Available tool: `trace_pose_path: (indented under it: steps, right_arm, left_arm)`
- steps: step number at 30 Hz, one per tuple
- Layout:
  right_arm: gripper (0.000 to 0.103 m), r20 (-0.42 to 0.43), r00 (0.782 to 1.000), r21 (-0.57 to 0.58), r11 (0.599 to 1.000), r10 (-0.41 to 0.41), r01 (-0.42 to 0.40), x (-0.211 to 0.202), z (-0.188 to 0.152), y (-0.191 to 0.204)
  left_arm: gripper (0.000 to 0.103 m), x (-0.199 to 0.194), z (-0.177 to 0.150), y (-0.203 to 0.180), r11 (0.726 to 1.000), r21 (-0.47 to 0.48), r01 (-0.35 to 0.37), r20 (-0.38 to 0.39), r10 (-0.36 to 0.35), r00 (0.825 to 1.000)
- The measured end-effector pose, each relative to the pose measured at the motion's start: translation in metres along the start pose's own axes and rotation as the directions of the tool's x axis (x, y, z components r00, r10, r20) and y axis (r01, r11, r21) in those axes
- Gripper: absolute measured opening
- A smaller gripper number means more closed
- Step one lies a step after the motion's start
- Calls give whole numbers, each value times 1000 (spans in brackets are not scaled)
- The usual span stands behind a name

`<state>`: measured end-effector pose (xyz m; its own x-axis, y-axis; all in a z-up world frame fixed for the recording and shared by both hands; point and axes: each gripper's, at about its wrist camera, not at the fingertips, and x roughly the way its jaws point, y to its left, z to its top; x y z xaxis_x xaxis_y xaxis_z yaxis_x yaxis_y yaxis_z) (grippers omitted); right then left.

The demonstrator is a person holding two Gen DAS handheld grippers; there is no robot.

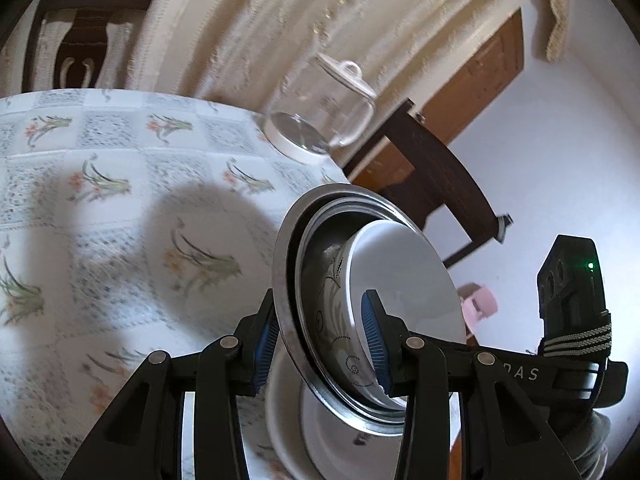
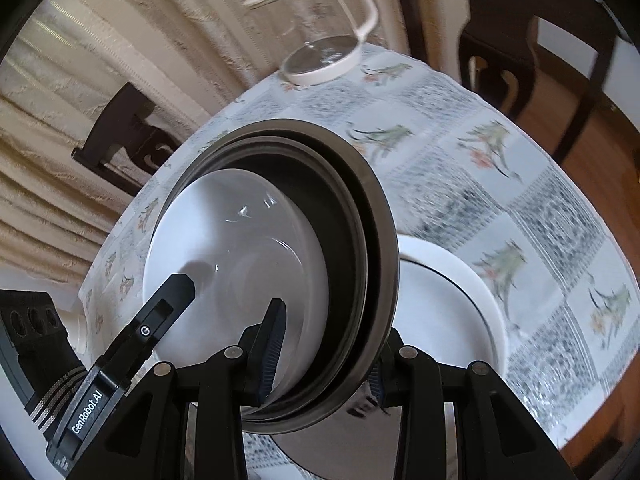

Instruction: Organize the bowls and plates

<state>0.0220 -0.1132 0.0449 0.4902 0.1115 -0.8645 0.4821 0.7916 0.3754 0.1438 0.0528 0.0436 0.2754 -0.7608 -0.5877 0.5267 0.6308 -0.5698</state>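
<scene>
A tilted stack of nested steel bowls (image 1: 289, 248) (image 2: 380, 216) with a white bowl (image 1: 400, 272) (image 2: 224, 240) inside hangs above the table. My left gripper (image 1: 320, 340) is shut on one side of the stack, one pad outside the steel rim and one inside the white bowl. My right gripper (image 2: 326, 360) is shut on the opposite side in the same way. A white plate (image 1: 320, 444) (image 2: 448, 300) lies on the flowered tablecloth (image 1: 100, 220) (image 2: 520, 200) just beneath the stack.
A glass pitcher (image 1: 320, 112) (image 2: 324, 40) with a white lid stands at the table's far edge. Dark wooden chairs (image 1: 440, 168) (image 2: 520, 40) stand around the table, and a cream curtain (image 1: 280, 20) hangs behind.
</scene>
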Motion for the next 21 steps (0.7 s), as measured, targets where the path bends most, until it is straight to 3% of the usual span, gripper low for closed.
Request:
trace_pose_path:
  steps: [21]
  right_arm:
    - [40,-17,1000,129,992,-12,14,-15,-38,-61]
  left_arm:
    - [42,28,-43,-44,997,65,47,-134,-38,990]
